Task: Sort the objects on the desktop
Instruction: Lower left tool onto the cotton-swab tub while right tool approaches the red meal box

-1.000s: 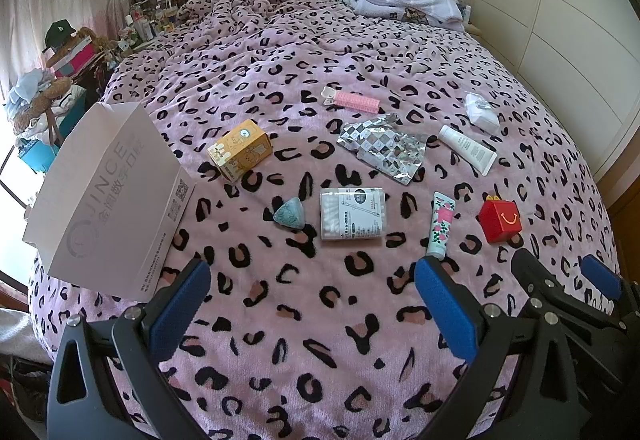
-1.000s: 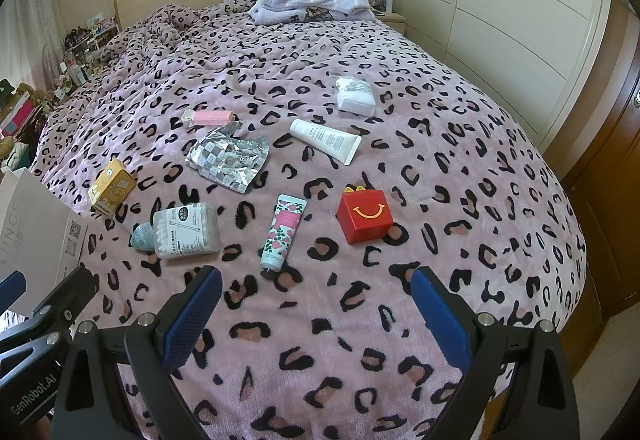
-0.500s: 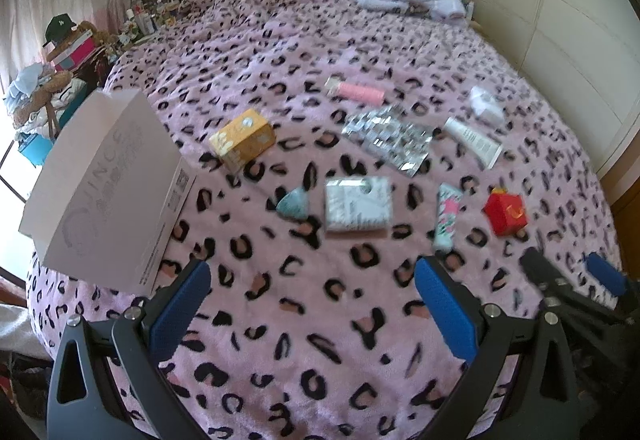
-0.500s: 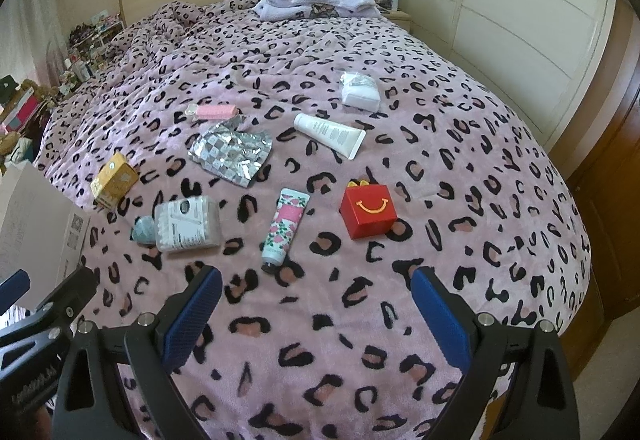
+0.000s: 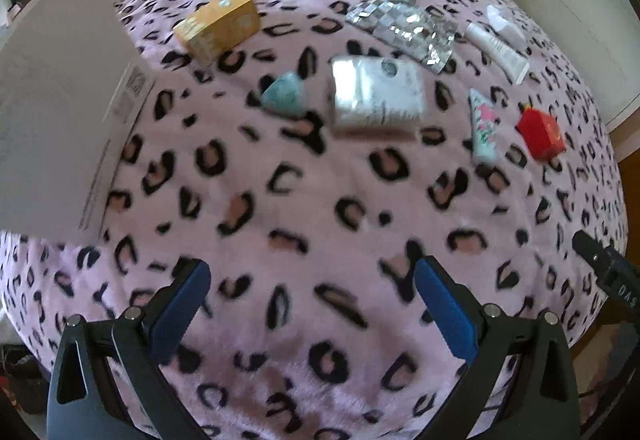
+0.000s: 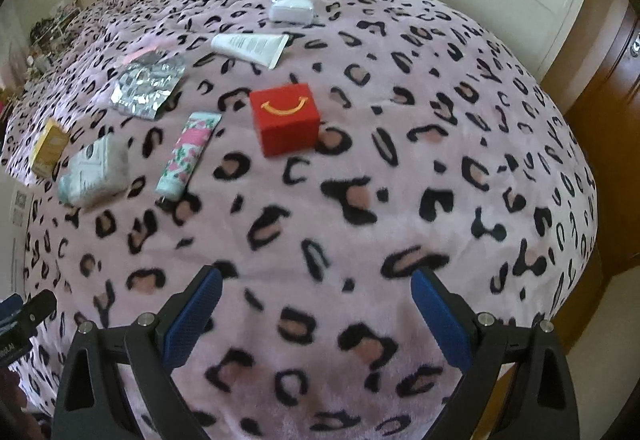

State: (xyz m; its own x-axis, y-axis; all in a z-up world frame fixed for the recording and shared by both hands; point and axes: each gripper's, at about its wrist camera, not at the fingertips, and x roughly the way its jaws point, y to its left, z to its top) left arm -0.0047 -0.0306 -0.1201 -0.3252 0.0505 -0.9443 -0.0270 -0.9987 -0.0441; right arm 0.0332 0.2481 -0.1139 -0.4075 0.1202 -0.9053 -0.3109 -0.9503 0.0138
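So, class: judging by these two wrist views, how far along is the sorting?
Done: nothing visibly sorted. The red box, floral tube, cotton-swab pack and yellow carton lie loose on the bedspread. In hand: nothing; left gripper and right gripper are open. Left: everything, perhaps into the white box.

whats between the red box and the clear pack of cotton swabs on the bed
The floral tube lies between the red box and the cotton swab pack, touching neither. The right wrist view shows it best; the left wrist view agrees.
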